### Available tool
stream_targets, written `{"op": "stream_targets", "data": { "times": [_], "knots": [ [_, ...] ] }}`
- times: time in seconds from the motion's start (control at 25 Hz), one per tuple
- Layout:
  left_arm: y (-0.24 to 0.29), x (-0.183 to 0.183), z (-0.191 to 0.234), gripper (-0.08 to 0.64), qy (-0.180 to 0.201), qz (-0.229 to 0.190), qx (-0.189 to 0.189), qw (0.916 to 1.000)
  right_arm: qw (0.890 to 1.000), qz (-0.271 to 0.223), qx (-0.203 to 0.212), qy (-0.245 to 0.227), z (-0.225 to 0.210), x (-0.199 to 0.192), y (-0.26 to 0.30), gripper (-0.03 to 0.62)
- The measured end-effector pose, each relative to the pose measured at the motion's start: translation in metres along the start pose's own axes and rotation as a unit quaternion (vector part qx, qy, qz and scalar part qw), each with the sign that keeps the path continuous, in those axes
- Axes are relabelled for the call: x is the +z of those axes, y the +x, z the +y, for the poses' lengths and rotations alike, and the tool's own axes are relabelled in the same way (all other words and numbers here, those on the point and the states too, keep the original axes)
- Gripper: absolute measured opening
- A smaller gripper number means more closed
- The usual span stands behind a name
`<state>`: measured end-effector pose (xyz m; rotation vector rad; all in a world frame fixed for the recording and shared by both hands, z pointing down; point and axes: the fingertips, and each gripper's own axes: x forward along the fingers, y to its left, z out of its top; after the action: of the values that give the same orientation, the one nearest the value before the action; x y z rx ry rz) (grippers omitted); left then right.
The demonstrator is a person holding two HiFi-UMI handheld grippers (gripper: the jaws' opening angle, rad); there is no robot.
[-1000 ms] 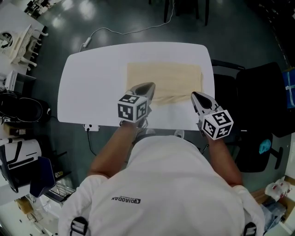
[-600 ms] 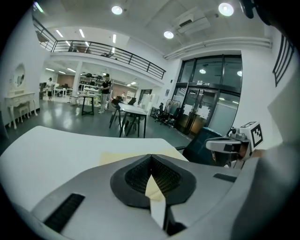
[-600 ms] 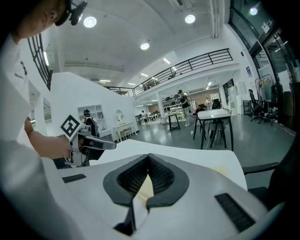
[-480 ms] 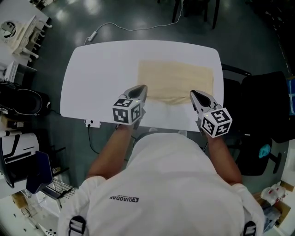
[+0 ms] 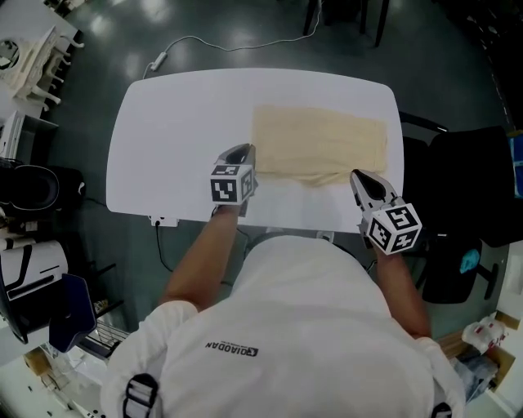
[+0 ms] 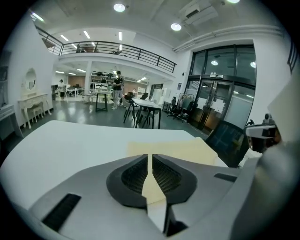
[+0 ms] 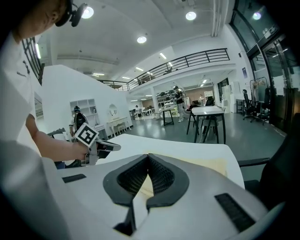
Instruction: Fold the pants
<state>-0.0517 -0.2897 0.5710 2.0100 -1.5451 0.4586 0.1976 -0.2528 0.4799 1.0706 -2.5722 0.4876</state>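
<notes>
Head view: folded tan pants (image 5: pixel 319 143) are lying on the white table (image 5: pixel 172 139). The left hand-held gripper (image 5: pixel 243 149) is hovering just beside the pants' near left corner, and the right hand-held gripper (image 5: pixel 356 174) is sitting at their near right corner, seemingly not touching.

Left gripper view: the left hand-held gripper (image 6: pixel 150 155) is pointing at the pants (image 6: pixel 187 150), jaws meeting and holding nothing.

Right gripper view: the right hand-held gripper (image 7: pixel 148 155) is also pointing at the pants (image 7: pixel 215 162), jaws pressed together and empty.

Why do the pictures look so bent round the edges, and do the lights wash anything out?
Head view: the wide lens bows the edges of the white table; the tan pants are evenly lit, without glare. Left gripper view: strong fisheye, black corners, ceiling lamps blown out white. Right gripper view: same bending; the person's shirt at the left edge looms out of focus.
</notes>
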Motion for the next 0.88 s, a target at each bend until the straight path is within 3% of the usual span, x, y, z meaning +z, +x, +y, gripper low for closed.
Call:
{"op": "stream_targets", "data": {
  "times": [0.16,0.24,0.4,0.6,0.72,0.88],
  "knots": [
    [0.033,-0.014,0.033,0.032,-0.007,0.031,0.009,0.9995,0.999,0.014,-0.031,0.012,-0.003,-0.011,-0.006,0.018],
    [0.050,-0.022,0.042,0.102,-0.007,0.049,0.009,0.9987,0.999,0.022,-0.045,0.019,-0.006,-0.017,-0.011,0.018],
    [0.080,-0.033,0.054,0.115,-0.009,0.076,0.004,0.9971,0.996,0.034,-0.071,0.034,-0.012,-0.029,-0.017,0.018],
    [0.111,-0.047,0.063,0.154,-0.046,0.109,-0.012,0.9928,0.993,0.043,-0.102,0.050,-0.018,-0.039,-0.026,0.018],
    [0.123,-0.061,0.069,0.163,-0.073,0.134,-0.019,0.9881,0.991,0.044,-0.115,0.056,-0.018,-0.041,-0.030,0.018],
    [0.130,-0.070,0.067,0.145,-0.061,0.150,-0.024,0.9864,0.989,0.041,-0.130,0.061,-0.022,-0.043,-0.036,0.018]
  ]
}}
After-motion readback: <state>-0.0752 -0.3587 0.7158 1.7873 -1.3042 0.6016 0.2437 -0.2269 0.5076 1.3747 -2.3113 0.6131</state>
